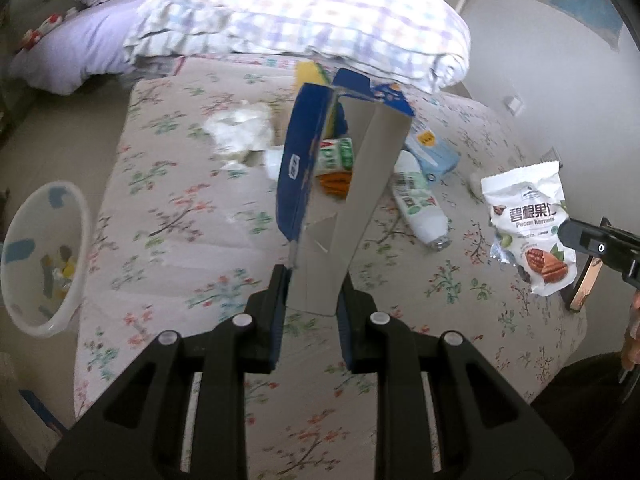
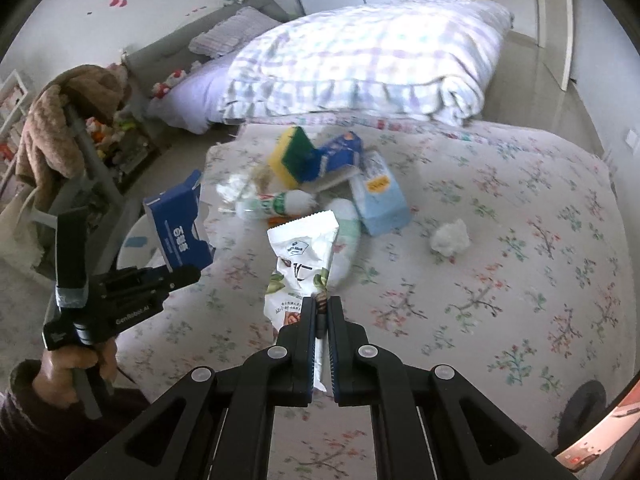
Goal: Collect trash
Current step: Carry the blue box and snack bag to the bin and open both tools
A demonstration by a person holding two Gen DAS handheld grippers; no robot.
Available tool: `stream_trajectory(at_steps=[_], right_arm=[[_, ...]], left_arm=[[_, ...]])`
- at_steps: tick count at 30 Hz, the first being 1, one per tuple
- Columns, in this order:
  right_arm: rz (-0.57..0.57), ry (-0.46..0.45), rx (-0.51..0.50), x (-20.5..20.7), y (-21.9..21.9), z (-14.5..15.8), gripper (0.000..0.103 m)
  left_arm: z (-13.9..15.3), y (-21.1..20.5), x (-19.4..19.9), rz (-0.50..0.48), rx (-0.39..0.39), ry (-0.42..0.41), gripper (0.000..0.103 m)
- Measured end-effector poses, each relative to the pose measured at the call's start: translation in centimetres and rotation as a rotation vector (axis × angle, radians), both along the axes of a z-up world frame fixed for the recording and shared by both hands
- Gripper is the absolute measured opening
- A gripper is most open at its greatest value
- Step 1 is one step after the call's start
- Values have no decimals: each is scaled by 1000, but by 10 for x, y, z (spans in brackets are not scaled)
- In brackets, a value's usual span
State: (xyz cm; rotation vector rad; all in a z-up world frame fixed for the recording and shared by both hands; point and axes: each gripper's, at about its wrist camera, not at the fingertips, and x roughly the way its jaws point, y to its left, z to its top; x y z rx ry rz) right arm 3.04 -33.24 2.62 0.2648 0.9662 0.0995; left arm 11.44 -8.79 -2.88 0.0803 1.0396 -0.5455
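Left wrist view: left tool point(image 1: 312, 292) pinches blue carton point(image 1: 304, 152), right tool point(image 2: 322, 312) pinches nut bag point(image 2: 300, 264). Bin point(image 1: 80, 216) at left edge holds scraps; bottles point(image 1: 416, 204), tissues point(image 1: 240, 128), boxes remain on bed point(image 1: 180, 240).

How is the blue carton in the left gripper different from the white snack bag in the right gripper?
The blue carton is stiff cardboard, torn open with its grey inside showing; the snack bag is thin, crinkled white film with nut pictures. The carton keeps the left gripper jaws apart, while the right gripper jaws are almost together on the bag's flat edge. The carton is mostly blue; the bag is mostly white. Both are held above the flowered bedspread.
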Motion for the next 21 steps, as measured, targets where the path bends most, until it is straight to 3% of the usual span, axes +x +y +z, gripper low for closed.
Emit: stream_trajectory(at_steps=[21], right_arm=[[178,-31,97,51,91,7,6]], left_arm=[[2,127,10,261,-20,18,25]])
